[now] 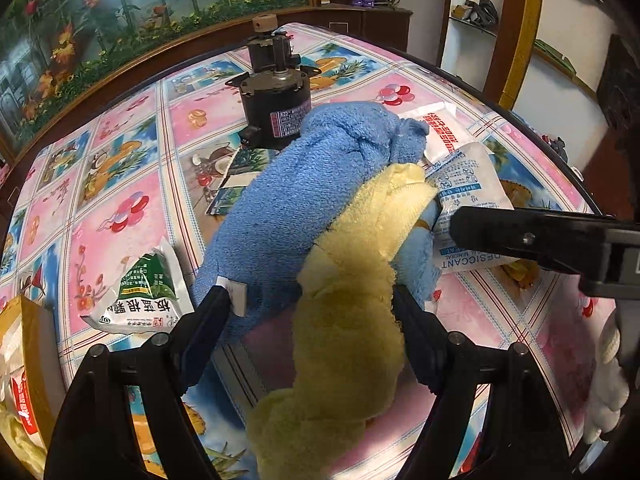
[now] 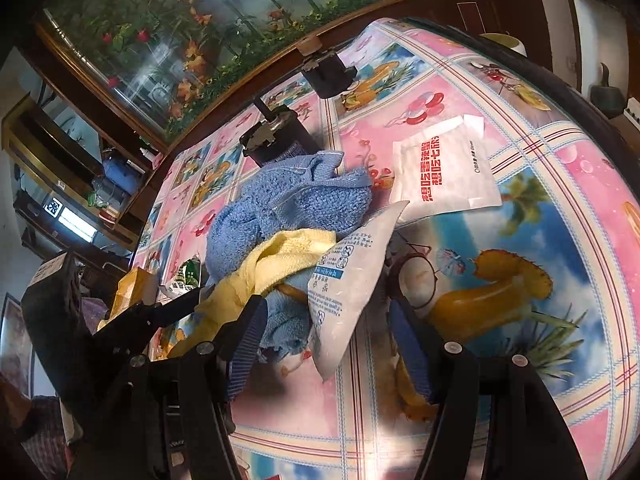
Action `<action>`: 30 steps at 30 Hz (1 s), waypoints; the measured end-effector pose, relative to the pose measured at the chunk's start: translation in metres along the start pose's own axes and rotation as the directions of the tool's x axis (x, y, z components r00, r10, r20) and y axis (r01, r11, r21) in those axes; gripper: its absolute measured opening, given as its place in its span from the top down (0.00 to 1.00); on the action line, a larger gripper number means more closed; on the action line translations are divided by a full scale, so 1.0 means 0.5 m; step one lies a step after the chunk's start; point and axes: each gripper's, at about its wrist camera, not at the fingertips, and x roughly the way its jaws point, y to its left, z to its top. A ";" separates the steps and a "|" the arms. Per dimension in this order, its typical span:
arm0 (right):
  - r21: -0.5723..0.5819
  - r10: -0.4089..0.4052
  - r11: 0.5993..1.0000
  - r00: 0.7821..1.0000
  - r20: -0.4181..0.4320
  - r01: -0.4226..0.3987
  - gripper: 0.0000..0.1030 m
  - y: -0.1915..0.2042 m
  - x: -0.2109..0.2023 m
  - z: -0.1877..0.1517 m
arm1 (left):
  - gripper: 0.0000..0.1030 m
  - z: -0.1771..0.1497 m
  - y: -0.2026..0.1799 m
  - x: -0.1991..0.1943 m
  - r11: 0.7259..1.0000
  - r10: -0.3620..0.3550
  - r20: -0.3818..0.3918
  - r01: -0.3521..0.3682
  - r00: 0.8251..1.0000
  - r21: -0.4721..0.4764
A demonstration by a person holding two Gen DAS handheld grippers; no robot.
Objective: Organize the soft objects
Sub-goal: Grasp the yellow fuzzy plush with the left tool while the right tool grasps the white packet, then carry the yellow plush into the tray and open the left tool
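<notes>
Left gripper (image 1: 316,300): nearest item in the left wrist view, fingers spread wide to either side of the towel pile, not clamped on it.

Yellow towel (image 1: 344,320): draped between those fingers, running from 6 o'clock up toward centre, lying over the blue towel.

Blue towel (image 1: 304,184): crumpled heap at centre of the desk (image 1: 132,216), under and behind the yellow one.

Right gripper (image 2: 328,316): fingers apart, straddling the lower end of the desiccant pouch without closing on it; in the left wrist view it enters from 3 o'clock.

Desiccant pouch (image 2: 348,280): white with blue print, leaning tilted against the towels.

Green-and-white packet (image 1: 140,296): flat on the desk at 9 o'clock of the towel pile.

White packet with red lettering (image 2: 444,172): flat on the desk, at 1 o'clock of the pile, just beside the blue towel.

Black motor (image 1: 276,108): upright behind the blue towel, at 12 o'clock.

Second dark motor (image 2: 328,72): farther back, near the desk's far edge.
</notes>
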 end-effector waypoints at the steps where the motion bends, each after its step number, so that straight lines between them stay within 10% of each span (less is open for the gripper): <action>1: 0.006 0.001 1.000 1.000 -0.005 -0.001 0.36 -0.001 0.008 0.002 | 0.22 0.000 0.000 0.004 1.000 -0.004 -0.002 0.004 1.000 -0.001; 4: -0.003 -0.001 1.000 1.000 0.007 0.001 0.42 0.003 0.015 0.005 | 0.21 0.000 0.003 0.009 1.000 -0.019 -0.003 0.019 1.000 -0.025; 7: -0.009 -0.001 1.000 1.000 0.004 0.001 0.72 0.006 0.016 0.005 | 0.27 -0.005 0.010 0.006 0.997 -0.035 0.006 0.036 0.999 -0.071; 9: 0.010 0.021 1.000 1.000 0.010 -0.021 0.73 -0.001 0.009 0.001 | 0.59 -0.009 0.012 -0.002 0.993 -0.075 0.006 0.075 0.997 -0.089; 30: 0.001 0.110 0.994 0.986 0.123 -0.111 0.74 0.020 -0.150 -0.055 | 0.60 -0.130 0.054 -0.212 0.926 -0.200 0.199 0.251 0.959 -0.281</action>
